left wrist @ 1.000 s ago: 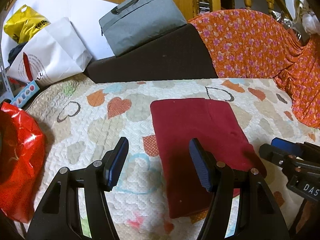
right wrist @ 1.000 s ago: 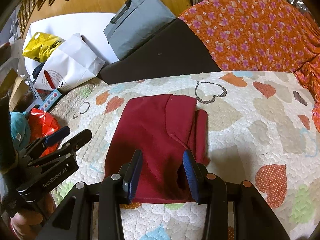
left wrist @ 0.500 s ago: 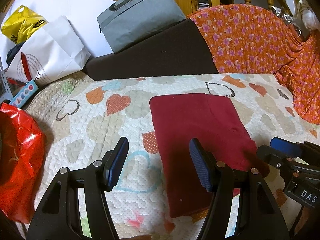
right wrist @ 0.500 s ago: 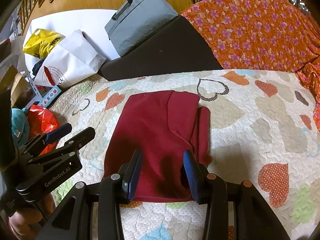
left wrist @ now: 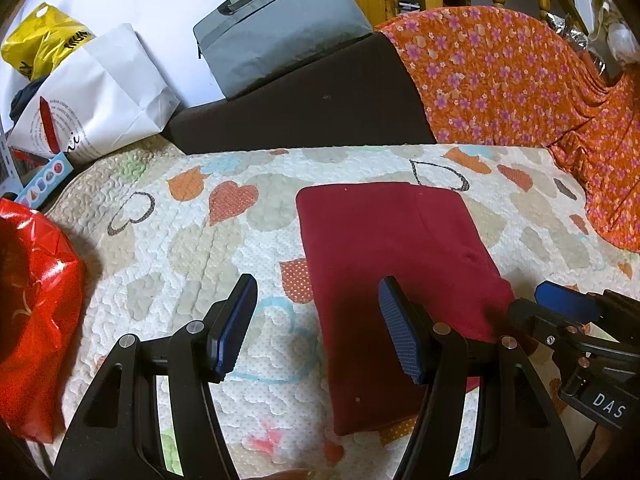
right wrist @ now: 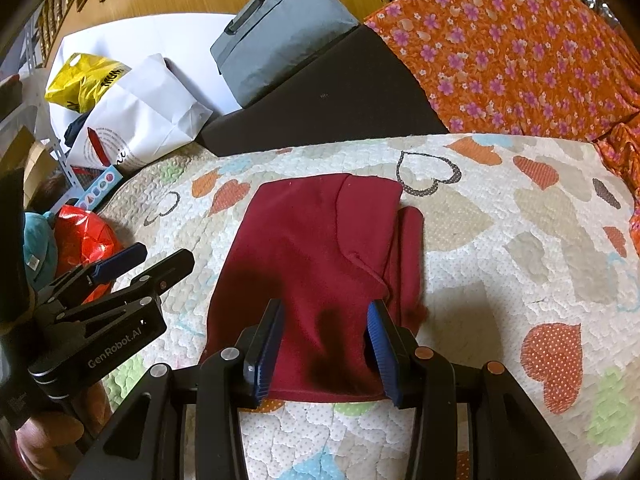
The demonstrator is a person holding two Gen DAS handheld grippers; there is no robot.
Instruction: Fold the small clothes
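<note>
Clearly, left gripper (right wrist: 132, 268) reads "GenRobot.AI", right gripper (left wrist: 560, 308) "DAS"

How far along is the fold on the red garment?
The red garment already lies folded into a flat rectangle on the quilt. Nothing is in hand: the left claw and right claw are both open, hovering over it. Possibly one more fold remains.
</note>
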